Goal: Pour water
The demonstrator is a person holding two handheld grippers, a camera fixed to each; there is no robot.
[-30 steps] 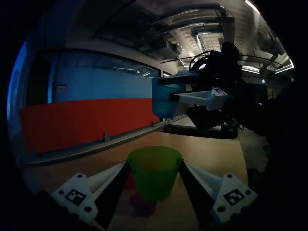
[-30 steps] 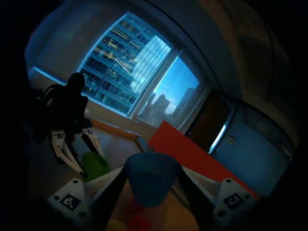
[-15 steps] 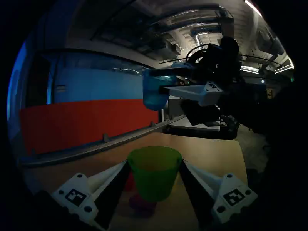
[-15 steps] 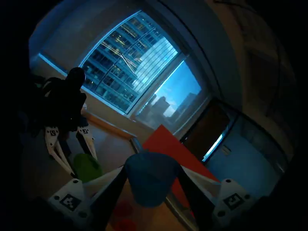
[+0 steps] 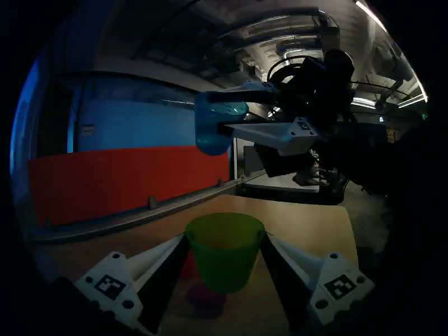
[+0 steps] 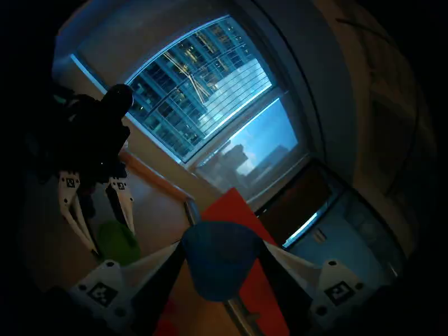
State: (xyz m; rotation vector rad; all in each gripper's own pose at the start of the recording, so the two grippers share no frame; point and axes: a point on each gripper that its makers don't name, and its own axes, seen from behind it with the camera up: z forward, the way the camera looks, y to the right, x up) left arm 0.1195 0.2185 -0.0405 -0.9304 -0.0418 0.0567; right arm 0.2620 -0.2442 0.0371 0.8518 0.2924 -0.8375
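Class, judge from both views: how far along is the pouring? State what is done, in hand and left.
Done: left gripper holds the green cup, right gripper the blue cup. In hand: the blue cup is held higher than the green one, near upright. Left: the pour itself; no stream shows.

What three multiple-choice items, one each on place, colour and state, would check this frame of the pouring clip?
1. Where is the blue cup relative to the green cup?
A) higher up, off the table
B) standing on the table beside it
C) nested inside it
2. What colour is the cup in the left gripper?
A) red
B) green
C) white
3. What is the right gripper doing?
A) open and empty
B) shut on the blue cup
C) lying on the table
Key: 1 A, the left gripper view shows it held above the green cup; 2 B, green shows between its fingers; 3 B, both fingers press the cup's sides.
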